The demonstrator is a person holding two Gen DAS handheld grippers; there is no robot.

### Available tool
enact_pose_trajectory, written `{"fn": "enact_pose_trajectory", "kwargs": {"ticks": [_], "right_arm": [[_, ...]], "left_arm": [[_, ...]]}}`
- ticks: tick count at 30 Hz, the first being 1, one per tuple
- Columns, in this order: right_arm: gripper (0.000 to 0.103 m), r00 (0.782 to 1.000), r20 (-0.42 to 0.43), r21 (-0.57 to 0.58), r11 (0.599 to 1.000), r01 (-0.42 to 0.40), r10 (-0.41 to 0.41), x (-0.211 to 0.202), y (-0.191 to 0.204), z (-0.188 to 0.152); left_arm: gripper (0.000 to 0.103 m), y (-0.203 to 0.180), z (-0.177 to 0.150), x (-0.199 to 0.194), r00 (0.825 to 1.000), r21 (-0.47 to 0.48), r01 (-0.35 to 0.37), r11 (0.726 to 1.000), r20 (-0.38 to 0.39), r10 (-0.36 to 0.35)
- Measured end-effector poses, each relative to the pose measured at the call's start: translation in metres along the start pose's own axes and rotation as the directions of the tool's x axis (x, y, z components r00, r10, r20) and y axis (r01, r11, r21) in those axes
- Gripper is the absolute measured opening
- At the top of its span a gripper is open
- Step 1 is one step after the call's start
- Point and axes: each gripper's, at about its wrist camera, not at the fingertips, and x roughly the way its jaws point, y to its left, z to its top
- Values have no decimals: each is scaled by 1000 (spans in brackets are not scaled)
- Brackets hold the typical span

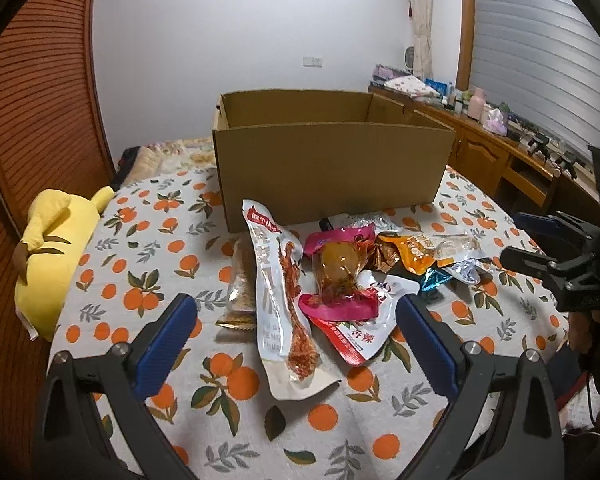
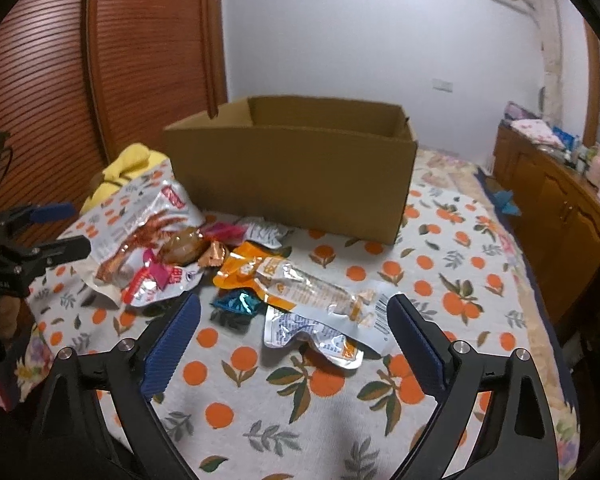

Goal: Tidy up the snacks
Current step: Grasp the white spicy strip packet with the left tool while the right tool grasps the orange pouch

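The snacks [image 1: 332, 276] lie in a pile just in front of the box [image 1: 332, 168]. The left gripper [image 1: 296, 316] and right gripper [image 2: 294, 320] are both spread wide, holding nothing. Next, one should pinch a packet.

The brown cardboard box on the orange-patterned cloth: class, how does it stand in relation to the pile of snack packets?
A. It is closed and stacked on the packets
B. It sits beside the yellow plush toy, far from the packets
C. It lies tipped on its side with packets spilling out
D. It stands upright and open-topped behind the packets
D: the brown cardboard box stands upright with its top open, and the pile of snack packets lies on the cloth in front of it.
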Motion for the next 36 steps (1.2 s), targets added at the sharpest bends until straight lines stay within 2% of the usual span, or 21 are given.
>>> {"fn": "enact_pose_trajectory", "kwargs": {"ticks": [3, 8, 12, 17, 22, 27, 31, 36], "right_arm": [[90, 999, -39, 8, 999, -31, 32, 16, -9, 4], [88, 990, -121, -24, 997, -72, 69, 44, -17, 12], [88, 975, -201, -54, 993, -109, 96, 71, -20, 15], [88, 959, -257, -62, 989, -137, 117, 94, -21, 16], [88, 939, -308, -47, 983, -176, 153, 107, -24, 21], [76, 927, -327, -35, 978, -205, 182, 108, -27, 21], [58, 924, -339, -53, 977, -206, 176, 101, -28, 22], [52, 928, -336, -34, 983, -180, 158, 85, -36, 19]], "left_arm": [[100, 4, 3, 9, 1000, 7, 0, 1000, -15, 0], [100, 11, 9, 22, 1000, 8, 3, 1000, -28, -3], [100, 15, 10, 31, 999, 18, 12, 1000, -38, -11], [99, 19, 13, 46, 997, 11, 27, 1000, -69, -26], [94, 22, 16, 54, 993, -11, 75, 997, -93, -76], [89, 28, 19, 65, 988, -38, 88, 995, -125, -92], [85, 31, 19, 72, 987, -28, 76, 997, -140, -79], [79, 33, 15, 75, 985, -27, 78, 997, -152, -81]]}}
